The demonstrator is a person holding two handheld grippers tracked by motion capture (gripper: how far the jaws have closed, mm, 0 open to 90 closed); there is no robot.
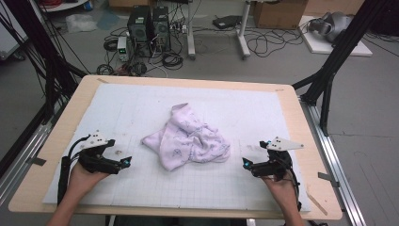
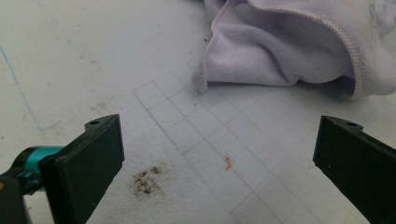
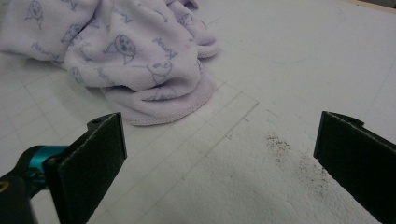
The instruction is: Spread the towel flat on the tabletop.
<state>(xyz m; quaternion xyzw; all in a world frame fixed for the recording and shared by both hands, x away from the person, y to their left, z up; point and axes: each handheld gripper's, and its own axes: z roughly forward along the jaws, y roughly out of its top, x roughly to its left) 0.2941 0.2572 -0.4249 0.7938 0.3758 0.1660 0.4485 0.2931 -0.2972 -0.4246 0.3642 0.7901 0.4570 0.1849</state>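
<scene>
Holding both grippers wide open, empty: left gripper [image 1: 126, 162] lower left, right gripper [image 1: 245, 163] lower right. I see crumpled cloth [image 1: 188, 138] mid-frame between them, on mat [image 1: 117, 108], untouched.

Bare mat [image 1: 117, 117] all around the crumpled cloth [image 1: 188, 139], no obstacles nearby.

A crumpled cloth [image 1: 188, 138] lies mid-counter [image 1: 301, 117] on a mat [image 1: 122, 103], between the left claw [image 1: 126, 162] and right claw [image 1: 245, 163].

Pale lilac towel [image 1: 188, 139], seemingly cartoon-printed.
</scene>
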